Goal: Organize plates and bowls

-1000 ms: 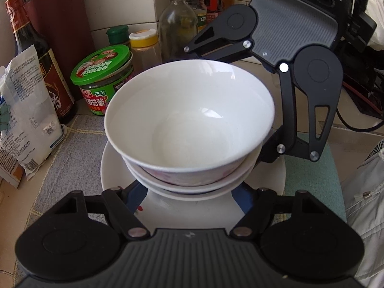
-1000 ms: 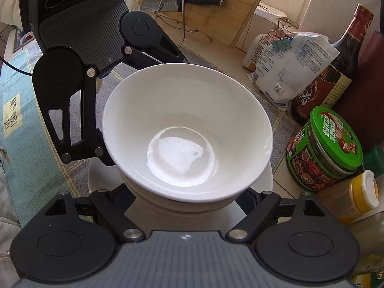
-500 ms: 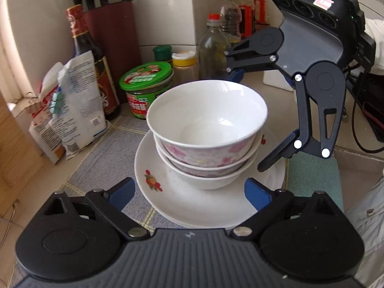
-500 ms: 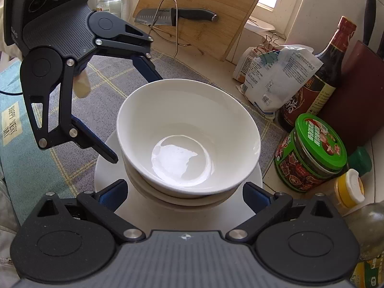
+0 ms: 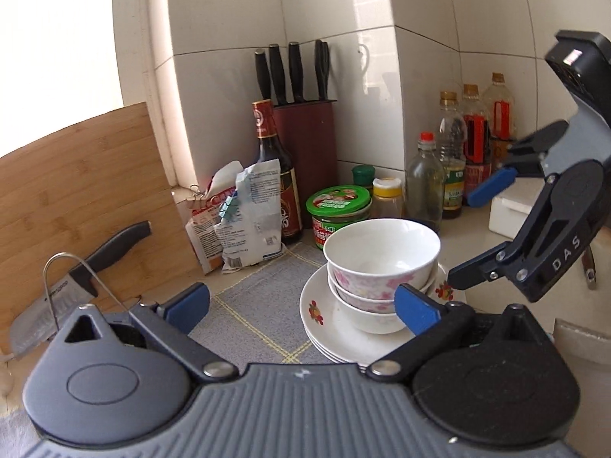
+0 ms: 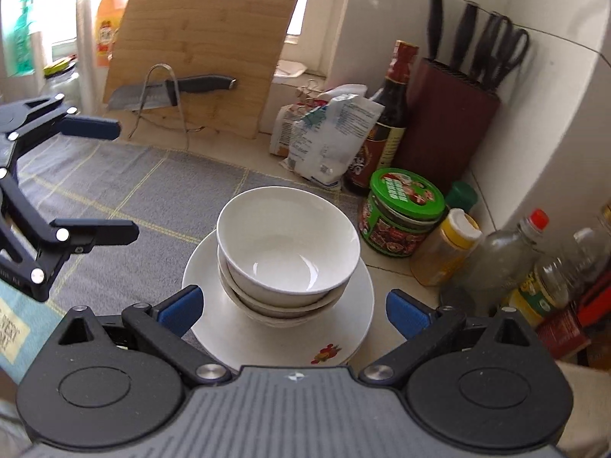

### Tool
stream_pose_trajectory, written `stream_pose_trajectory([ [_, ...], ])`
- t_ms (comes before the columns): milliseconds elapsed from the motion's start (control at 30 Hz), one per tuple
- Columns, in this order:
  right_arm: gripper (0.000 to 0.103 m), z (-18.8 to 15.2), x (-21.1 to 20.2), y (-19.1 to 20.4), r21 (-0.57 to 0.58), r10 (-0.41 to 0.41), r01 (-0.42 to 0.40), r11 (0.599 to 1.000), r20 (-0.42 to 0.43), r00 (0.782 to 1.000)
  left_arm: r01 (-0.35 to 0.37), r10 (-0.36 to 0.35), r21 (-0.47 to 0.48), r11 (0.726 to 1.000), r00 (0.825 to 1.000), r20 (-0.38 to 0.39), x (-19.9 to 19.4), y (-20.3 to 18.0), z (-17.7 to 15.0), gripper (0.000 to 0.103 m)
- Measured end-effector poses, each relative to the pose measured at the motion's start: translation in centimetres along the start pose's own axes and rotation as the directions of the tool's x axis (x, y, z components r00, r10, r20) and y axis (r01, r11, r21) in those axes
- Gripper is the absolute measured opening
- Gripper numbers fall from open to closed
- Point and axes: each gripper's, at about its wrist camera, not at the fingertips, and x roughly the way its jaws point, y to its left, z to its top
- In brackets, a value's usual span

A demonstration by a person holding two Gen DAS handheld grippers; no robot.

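- My left claw (image 5: 301, 307) gapes wide, gripping nothing.
- My right claw (image 6: 292, 307) gapes too, empty.
- Stacked bowls (image 6: 288, 246) sit on plates (image 6: 282, 337) just ahead, between both.

Your left gripper (image 5: 301, 307) has its jaws spread wide, nothing between them. Right gripper (image 6: 292, 307) is the same: wide apart, empty, held well right of the left one.

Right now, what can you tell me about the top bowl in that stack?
The top bowl is glossy white inside, ceramic by its look, with pink flowers outside. It is empty and upright, nested in the bowls below, which rest on the stacked plates. Neither tool touches it.
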Motion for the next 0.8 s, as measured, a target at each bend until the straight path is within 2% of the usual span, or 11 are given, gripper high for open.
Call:
stream_pose_trajectory([
  [67, 0.103, -0.5, -0.8, 0.9, 0.082, -0.079, 0.082, 0.993, -0.039, 0.996, -0.006, 0.004, -0.074, 0.997, 0.999, -0.034, -1.1, 0.0, 0.2, 0.102],
  [133, 0.103, -1.2, -1.7, 1.4, 0.166, -0.13, 0.139, 0.976, -0.063, 0.989, -0.056, 0.043, -0.117, 0.992, 0.993, -0.107, -1.6, -0.2, 0.3, 0.102],
  [267, 0.103, -2.6, -3.5, 2.6, 0.316, -0.157, 0.18, 0.932, -0.095, 0.983, -0.147, 0.123, -0.122, 0.982, 0.974, -0.188, -3.2, -1.0, 0.3, 0.102],
  [433, 0.103, -3.3, -5.7, 4.9, 0.358, -0.187, 0.207, 0.91, -0.092, 0.978, -0.187, 0.149, -0.151, 0.971, 0.962, -0.23, -5.2, -0.9, 0.3, 0.102],
  [800, 0.103, -3.4, -7.8, 6.2, 0.394, -0.208, 0.215, 0.894, -0.061, 0.976, -0.212, 0.175, -0.143, 0.967, 0.957, -0.232, -7.4, -1.0, 0.7, 0.102],
])
